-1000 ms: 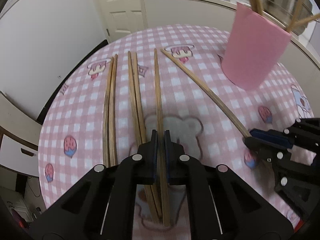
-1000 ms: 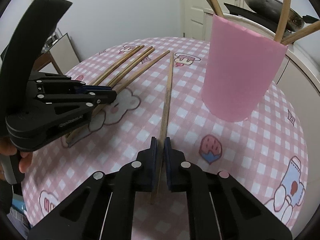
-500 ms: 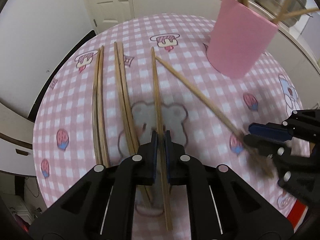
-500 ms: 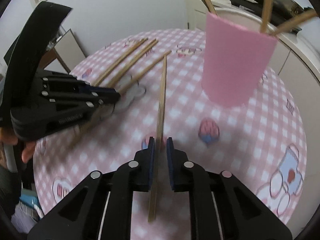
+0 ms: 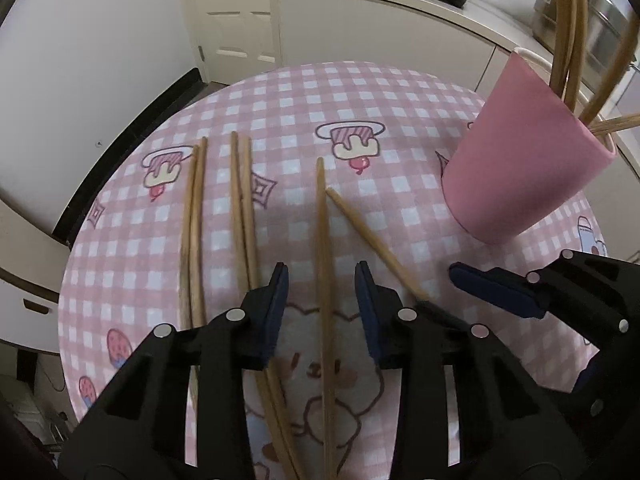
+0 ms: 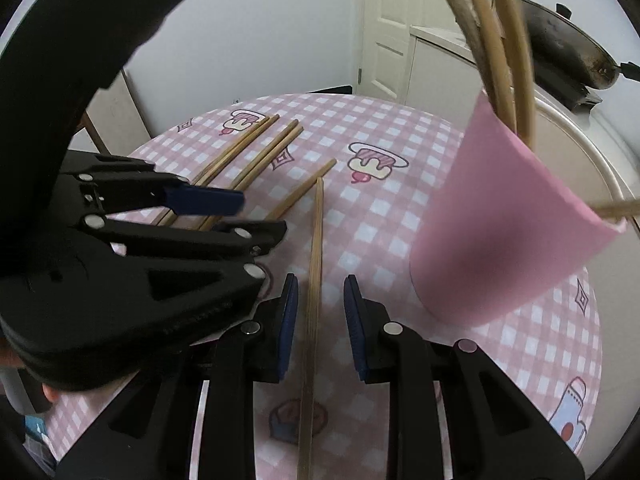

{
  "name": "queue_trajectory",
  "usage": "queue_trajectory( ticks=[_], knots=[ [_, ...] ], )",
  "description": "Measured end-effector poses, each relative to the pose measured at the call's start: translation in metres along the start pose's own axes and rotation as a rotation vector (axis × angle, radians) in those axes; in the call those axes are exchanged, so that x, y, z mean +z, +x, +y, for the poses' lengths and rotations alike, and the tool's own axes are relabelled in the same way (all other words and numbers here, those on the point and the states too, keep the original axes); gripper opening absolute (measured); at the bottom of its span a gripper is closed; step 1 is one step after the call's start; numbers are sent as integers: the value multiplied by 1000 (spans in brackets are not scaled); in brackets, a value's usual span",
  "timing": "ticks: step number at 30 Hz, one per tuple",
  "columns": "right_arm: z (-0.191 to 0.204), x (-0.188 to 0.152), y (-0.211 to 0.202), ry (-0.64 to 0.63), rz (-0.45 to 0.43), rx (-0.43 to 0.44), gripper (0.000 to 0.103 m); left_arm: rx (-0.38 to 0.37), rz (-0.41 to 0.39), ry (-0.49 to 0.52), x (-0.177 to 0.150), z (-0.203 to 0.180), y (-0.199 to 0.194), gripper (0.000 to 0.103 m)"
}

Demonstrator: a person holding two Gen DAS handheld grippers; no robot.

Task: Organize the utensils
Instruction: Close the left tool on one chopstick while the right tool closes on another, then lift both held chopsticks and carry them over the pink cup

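We have each chopstick lying on the worktop [image 5: 400, 92] between opening fingers, untouched: one inside the left gripper [image 5: 321, 280], one inside the right gripper [image 6: 319, 284]; light, stiff, slippery, so we'd pinch near the thick end.

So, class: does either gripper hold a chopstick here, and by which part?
Neither. The left gripper and right gripper are opening, each with a chopstick lying loose between its fingers.
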State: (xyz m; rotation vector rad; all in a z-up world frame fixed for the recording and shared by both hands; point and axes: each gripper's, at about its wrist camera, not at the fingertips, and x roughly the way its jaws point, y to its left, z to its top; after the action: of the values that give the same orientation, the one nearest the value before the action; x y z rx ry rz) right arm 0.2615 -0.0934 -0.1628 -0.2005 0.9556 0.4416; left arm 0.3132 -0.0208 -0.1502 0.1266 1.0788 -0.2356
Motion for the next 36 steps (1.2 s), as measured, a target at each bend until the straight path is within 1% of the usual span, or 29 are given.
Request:
queue_trajectory(
  ticks=[4, 6, 8, 10, 11, 13, 14, 15, 17, 18, 21, 23, 25, 27, 28, 32, 36],
  knots=[
    [-1, 5, 5, 2, 9, 8, 22, 21, -20, 23, 6, -5, 0, 34],
    [-3, 6, 7, 8, 13, 19, 22, 12, -10, 26, 9, -8, -1, 34],
    [-4, 5, 10, 9, 27, 16, 22, 18, 14, 34, 10, -8, 6, 34],
    [-4, 5, 17, 8, 44, 18, 22, -10, 32, 16, 6, -4, 13, 31],
    [-4, 5, 19, 8, 39, 20, 22, -20, 21, 1, 5, -3, 14, 30],
    [-3, 5, 18, 4, 37, 17, 19, -18, 13, -4, 6, -3, 16, 25],
    [-2, 5, 18, -3, 38, 7, 12, -20, 10, -2, 6, -4, 17, 22],
    [-2, 4, 18, -8, 37, 1, 6, -26, 8, 1, 7, -6, 17, 13],
    [-3, 3, 17, 0, 30, 1, 5, -31, 7, 1, 6, -7, 17, 8],
    [-4, 2, 16, 2, 23, -3, 5, -47, 7, -11, 7, -6, 17, 6],
    [-10, -4, 6, 28, -11, -5, 5, -84, -1, -42, 3, 3, 12, 6],
    [-11, -7, -2, 32, -32, 2, 5, -97, -21, -66, -2, 12, 4, 6],
    [-13, -10, -12, 42, -50, 29, 5, -115, -41, -78, -6, 19, -7, 6],
    [-12, -13, -24, 43, -71, 55, 5, -129, -74, -76, -9, 19, -23, 6],
    [-11, -15, -29, 43, -85, 61, 5, -145, -104, -74, -12, 19, -35, 6],
    [-8, -18, -62, 43, -175, 100, 5, -189, -189, -77, -23, 20, -76, 6],
    [-4, -17, -99, 31, -268, 102, 5, -202, -274, -90, -33, 17, -112, 6]
  ],
)
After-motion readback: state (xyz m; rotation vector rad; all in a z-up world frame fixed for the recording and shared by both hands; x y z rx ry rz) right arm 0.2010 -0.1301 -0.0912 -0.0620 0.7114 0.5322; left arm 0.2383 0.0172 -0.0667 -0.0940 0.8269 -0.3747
